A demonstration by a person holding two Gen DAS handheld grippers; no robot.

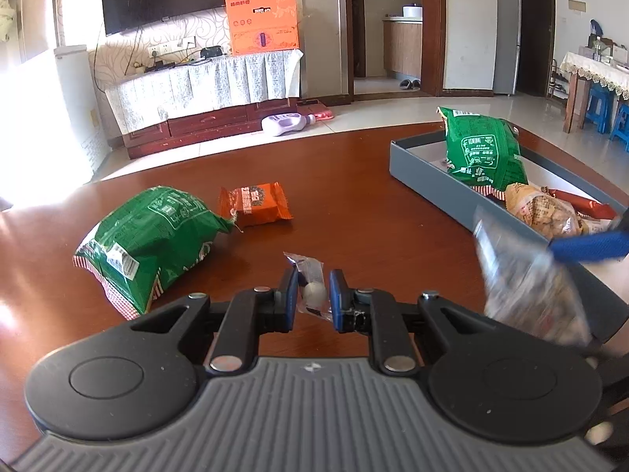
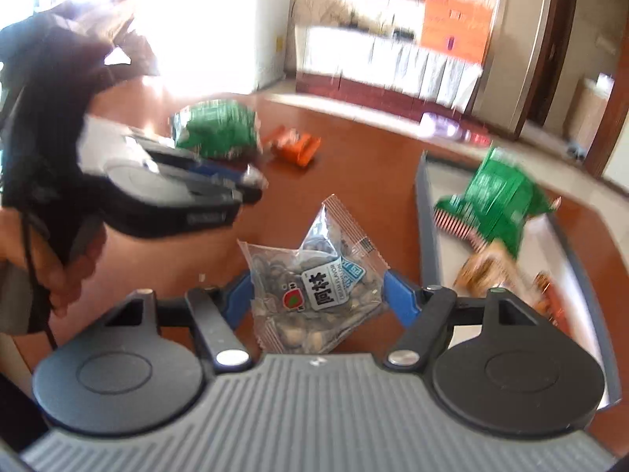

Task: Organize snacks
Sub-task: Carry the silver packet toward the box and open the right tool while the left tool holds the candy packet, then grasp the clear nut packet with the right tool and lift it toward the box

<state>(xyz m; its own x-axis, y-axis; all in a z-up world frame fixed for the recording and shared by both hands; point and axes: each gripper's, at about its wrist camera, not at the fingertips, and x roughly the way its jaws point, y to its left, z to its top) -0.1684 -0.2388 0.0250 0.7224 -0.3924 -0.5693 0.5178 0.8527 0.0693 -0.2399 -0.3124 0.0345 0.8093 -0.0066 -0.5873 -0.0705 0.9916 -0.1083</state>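
Two snacks are in hand at once. The left gripper [image 1: 311, 295] pinches a small clear-wrapped sweet [image 1: 310, 285] between its blue pads, low over the near part of the table [image 1: 354, 212]. The right gripper [image 2: 318, 295] grips a clear seed packet [image 2: 314, 275], its fingers spread wide around the bulky middle; the packet hangs blurred just left of the grey tray [image 1: 428, 175].

As I judge it, the step is carrying the seed packet into the tray. To do it well, lift the packet above the tray's near-left wall before crossing, since its loose lower corner could catch on that rim. Then release over bare tray floor, which lies on the far side and along the right, because a green bag [image 1: 481, 149], a tan bag [image 1: 546, 212] and a red stick [image 1: 582, 204] crowd the near end.

Room is good elsewhere: the table's middle is bare. Another green bag [image 1: 149, 236] and an orange pack [image 1: 255, 206] lie left and far, well apart from both grippers. The left gripper should hold back until the right clears the tray.
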